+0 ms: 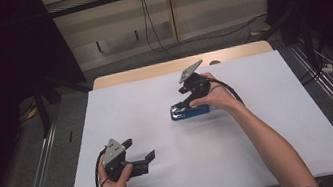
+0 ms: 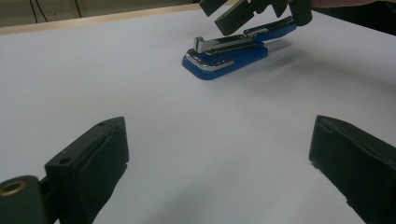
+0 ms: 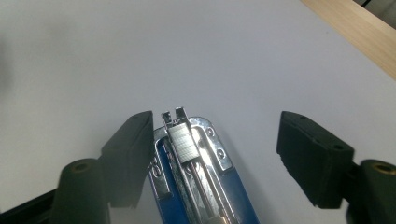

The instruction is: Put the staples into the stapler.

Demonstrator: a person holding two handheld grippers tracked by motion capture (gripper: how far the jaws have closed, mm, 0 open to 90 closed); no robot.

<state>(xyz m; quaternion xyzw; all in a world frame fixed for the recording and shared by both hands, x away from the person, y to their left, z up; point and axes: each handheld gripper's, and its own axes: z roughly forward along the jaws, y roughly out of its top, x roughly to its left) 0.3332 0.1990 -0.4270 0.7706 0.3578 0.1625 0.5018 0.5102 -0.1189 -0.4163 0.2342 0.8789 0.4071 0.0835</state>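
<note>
A blue stapler (image 1: 190, 112) with chrome parts lies flat on the white table (image 1: 262, 134), a little right of its middle. In the right gripper view the stapler (image 3: 196, 177) has its top opened, and a row of staples shows in the channel. My right gripper (image 1: 180, 105) hangs over the stapler's left end with its jaws open. The stapler's front lies between them, close to the left jaw and apart from the right one. My left gripper (image 1: 140, 148) rests near the front left of the table, open and holding nothing. It faces the stapler (image 2: 229, 53) and the right gripper (image 2: 219, 14) beyond.
A wooden strip (image 1: 151, 70) edges the table's far side. Cables (image 1: 155, 34) run over the floor behind it and at the right. Dark curtains stand on both sides. Bare white tabletop surrounds the stapler.
</note>
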